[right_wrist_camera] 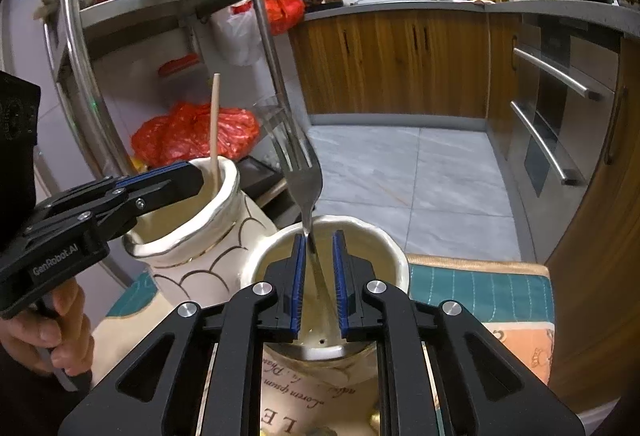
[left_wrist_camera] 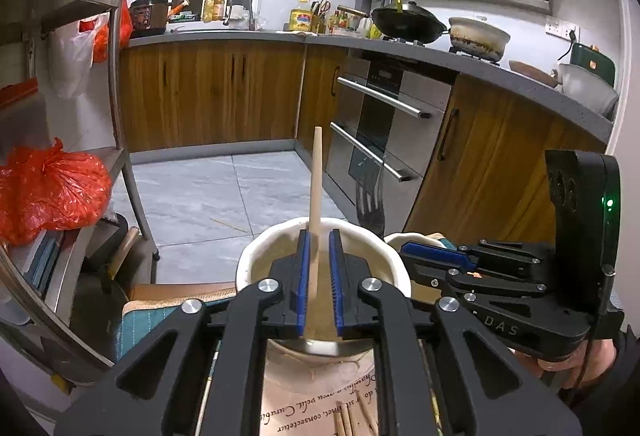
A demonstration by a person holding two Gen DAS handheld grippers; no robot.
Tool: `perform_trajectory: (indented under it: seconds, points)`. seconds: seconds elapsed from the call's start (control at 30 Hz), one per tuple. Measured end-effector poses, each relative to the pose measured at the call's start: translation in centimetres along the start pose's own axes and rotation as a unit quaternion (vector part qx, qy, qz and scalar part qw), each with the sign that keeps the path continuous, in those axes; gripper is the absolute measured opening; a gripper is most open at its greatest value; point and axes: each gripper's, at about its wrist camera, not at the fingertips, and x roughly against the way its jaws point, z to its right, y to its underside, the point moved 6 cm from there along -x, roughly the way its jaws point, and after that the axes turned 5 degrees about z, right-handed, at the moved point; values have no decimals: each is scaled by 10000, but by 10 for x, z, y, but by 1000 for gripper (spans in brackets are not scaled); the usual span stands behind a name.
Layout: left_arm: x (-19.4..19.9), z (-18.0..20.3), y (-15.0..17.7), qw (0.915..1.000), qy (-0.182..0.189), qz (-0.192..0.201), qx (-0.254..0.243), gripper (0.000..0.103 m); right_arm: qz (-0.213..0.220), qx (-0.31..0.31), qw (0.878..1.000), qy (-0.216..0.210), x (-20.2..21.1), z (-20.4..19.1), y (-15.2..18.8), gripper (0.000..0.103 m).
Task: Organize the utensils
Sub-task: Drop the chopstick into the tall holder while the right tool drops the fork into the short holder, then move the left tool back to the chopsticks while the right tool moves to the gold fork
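In the left wrist view, the left gripper hangs over a cream pot. Its jaws stand narrowly apart with a wooden chopstick upright between them; the stick leans against the left blue pad, and a gap shows on its other side, so the pads do not clamp it. Its lower end sits inside the pot. To the right, the right gripper reaches over a second pot, and a fork stands there, prongs up.

In the right wrist view, the right gripper is above the second cream pot. Its jaws are narrowly apart too; the fork rests against the left pad, handle down in the pot. The left gripper sits over the neighbouring pot, which holds the chopstick. Both pots touch, standing on a printed mat.
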Motion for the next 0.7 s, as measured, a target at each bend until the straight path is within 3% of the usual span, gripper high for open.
perform_trajectory:
  seconds: [0.37, 0.7]
  points:
    - [30, -6, -6, 9990, -21, 436, 36, 47, 522, -101, 9986, -43, 32, 9, -11, 18]
    - [64, -29, 3, 9978, -106, 626, 207, 47, 836, -289, 9960, 118, 69, 40, -11, 22]
